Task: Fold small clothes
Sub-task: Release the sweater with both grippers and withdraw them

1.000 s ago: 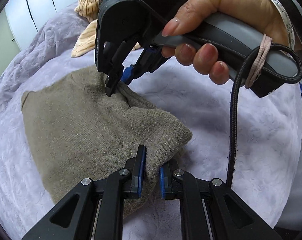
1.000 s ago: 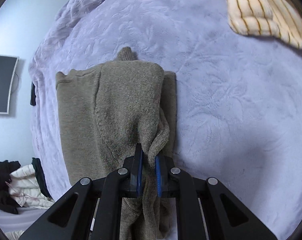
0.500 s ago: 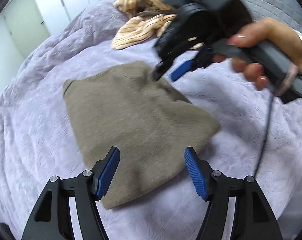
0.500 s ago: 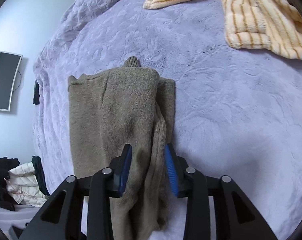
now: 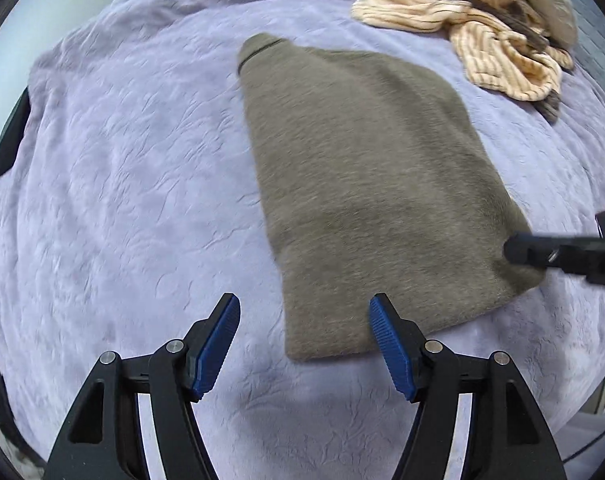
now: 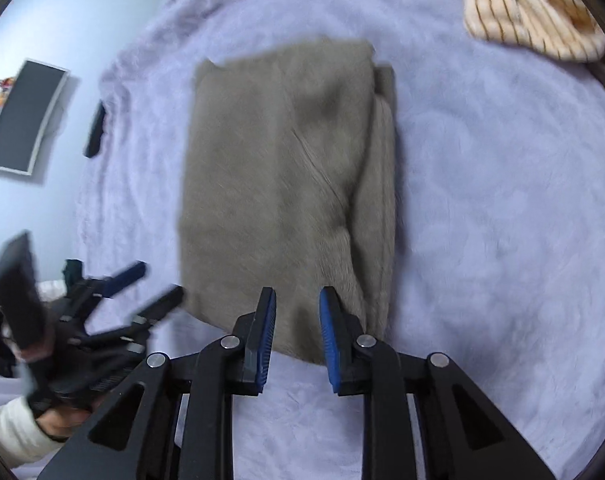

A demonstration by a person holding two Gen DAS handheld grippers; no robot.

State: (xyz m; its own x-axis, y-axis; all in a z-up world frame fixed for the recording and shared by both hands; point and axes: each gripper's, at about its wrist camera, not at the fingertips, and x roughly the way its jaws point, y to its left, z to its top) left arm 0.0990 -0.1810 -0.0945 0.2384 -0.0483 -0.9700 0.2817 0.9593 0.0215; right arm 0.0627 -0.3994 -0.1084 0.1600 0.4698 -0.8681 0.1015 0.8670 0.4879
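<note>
On the lilac blanket lies the folded taupe sweater, the landmark here. Left of its near corner, the left gripper hangs spread and empty, one pad off the cloth, the other above its hem. At the sweater's near edge the right gripper is closing, nothing pinched between its pads. Beyond the sweater's far right corner sit striped clothes.

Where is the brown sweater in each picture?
Left wrist view: the brown sweater lies middle-right, running top to bottom.
Right wrist view: the sweater fills the centre, above the pads.
Shared landmark: the striped cream clothes sit top right in both.
</note>
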